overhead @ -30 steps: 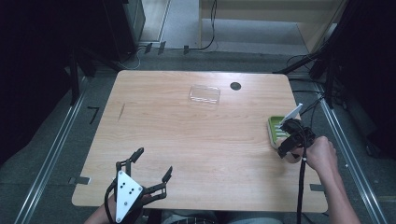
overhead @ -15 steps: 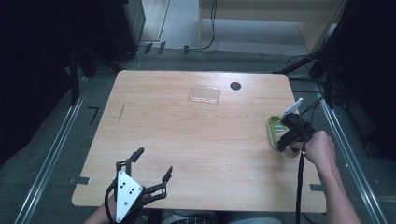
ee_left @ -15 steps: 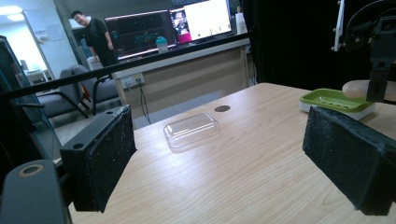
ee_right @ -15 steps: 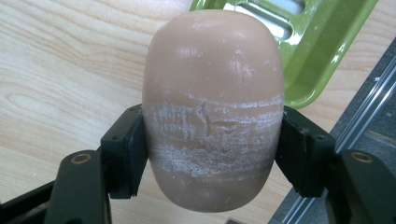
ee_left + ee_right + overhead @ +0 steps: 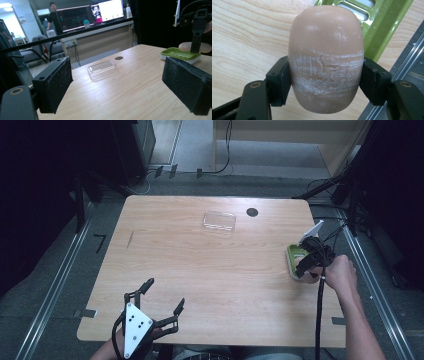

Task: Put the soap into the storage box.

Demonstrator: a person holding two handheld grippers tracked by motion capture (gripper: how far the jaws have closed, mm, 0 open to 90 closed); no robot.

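The right tool (image 5: 325, 82) clamps the soap (image 5: 325, 57) across its short sides, green dish (image 5: 372, 22) just ahead beyond it, while the left tool (image 5: 162, 306) gapes wide, empty, well apart across the desk (image 5: 200, 265).

- A clear plastic lid (image 5: 219, 221) is lying flat on the far middle of the wooden counter (image 5: 200, 270).
- A small dark round hole (image 5: 252, 212) is sitting just right of it.
- Monitors (image 5: 90, 15) are glowing beyond the far edge, with a person (image 5: 53, 15) standing at their left.
- Grey chairs (image 5: 40, 50) are standing near them.
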